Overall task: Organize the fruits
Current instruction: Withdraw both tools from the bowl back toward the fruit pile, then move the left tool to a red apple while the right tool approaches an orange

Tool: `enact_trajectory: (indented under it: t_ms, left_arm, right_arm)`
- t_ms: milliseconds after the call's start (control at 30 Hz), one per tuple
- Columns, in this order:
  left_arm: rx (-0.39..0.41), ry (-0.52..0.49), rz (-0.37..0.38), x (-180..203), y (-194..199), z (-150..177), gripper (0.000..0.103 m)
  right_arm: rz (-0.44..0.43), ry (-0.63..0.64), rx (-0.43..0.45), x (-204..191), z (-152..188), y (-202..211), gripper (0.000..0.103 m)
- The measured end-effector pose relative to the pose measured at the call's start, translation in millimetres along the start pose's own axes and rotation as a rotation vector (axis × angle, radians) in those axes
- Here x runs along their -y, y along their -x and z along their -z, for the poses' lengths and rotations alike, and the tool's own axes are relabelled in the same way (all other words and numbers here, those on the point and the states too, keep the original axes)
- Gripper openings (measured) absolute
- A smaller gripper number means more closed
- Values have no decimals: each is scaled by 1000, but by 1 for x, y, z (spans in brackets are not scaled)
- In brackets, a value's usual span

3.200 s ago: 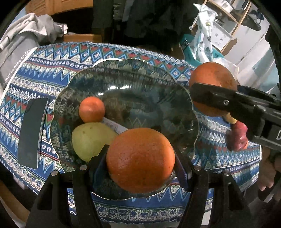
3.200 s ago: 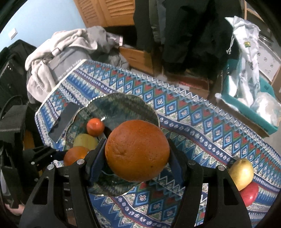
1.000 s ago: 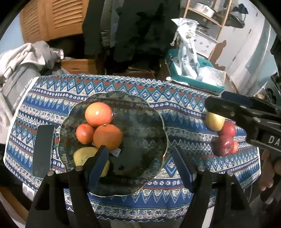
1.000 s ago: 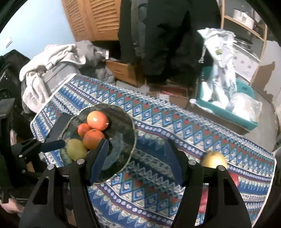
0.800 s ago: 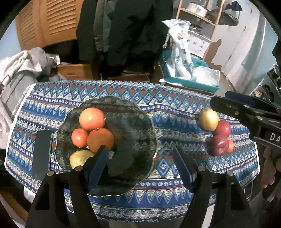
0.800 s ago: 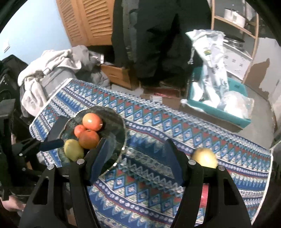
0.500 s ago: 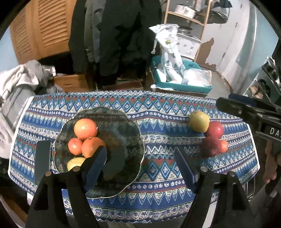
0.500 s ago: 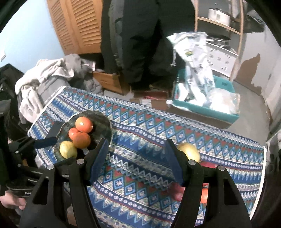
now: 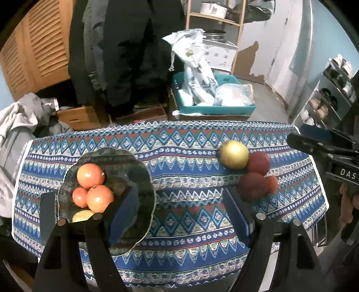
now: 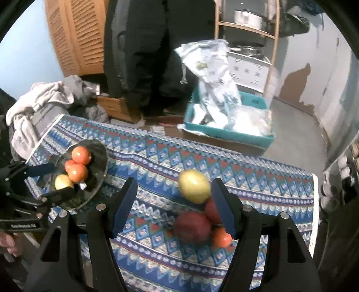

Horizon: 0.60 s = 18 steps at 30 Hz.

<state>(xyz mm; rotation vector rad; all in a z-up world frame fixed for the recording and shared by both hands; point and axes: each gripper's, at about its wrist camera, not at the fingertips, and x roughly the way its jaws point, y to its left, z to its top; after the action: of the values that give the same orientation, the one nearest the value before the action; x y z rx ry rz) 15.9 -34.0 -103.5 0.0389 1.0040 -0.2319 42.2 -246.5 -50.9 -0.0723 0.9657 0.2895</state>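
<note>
A dark glass plate (image 9: 143,175) at the left of the patterned tablecloth holds two oranges (image 9: 90,169), a small mandarin (image 9: 79,197) and a yellow-green fruit (image 9: 82,216). At the right a yellow apple (image 9: 234,154), a red apple (image 9: 258,162), a dark red fruit (image 9: 253,186) and a small orange fruit (image 9: 272,184) lie together. My left gripper (image 9: 179,202) hangs open and empty above the cloth. My right gripper (image 10: 174,197) hovers over the yellow apple (image 10: 194,186) and dark red fruit (image 10: 192,226); its jaws are opening and grip nothing.
A flat dark object (image 9: 47,213) lies left of the plate. Beyond the table stand a teal crate of bags (image 9: 213,101), a heap of clothes (image 9: 20,119), dark hanging clothing (image 9: 125,56) and wooden shelves (image 9: 215,20). The table's right edge is close to the loose fruit.
Both grippers have let go of the oranges they held; these now lie on the plate. Both have risen and drifted right, so the plate has slid left and the loose fruit has come closer.
</note>
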Motion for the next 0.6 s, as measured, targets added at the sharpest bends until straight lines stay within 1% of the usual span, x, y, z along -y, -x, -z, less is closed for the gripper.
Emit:
enact_trajectory:
  t_ms: [167, 267, 500, 600]
  left_arm:
    - [-10, -29, 3, 16, -5, -2, 81]
    - [-16, -49, 9, 26, -10, -2, 81]
    - [-43, -103, 11, 50, -27, 0, 81]
    - [-68, -119, 15, 58, -39, 1, 81]
  right_arm:
    - [34, -17, 2, 23, 11, 6, 73]
    - [46, -36, -12, 36, 18, 5, 73]
    - [73, -73, -73, 66, 41, -10, 73]
    - [84, -87, -111, 77, 51, -19, 73]
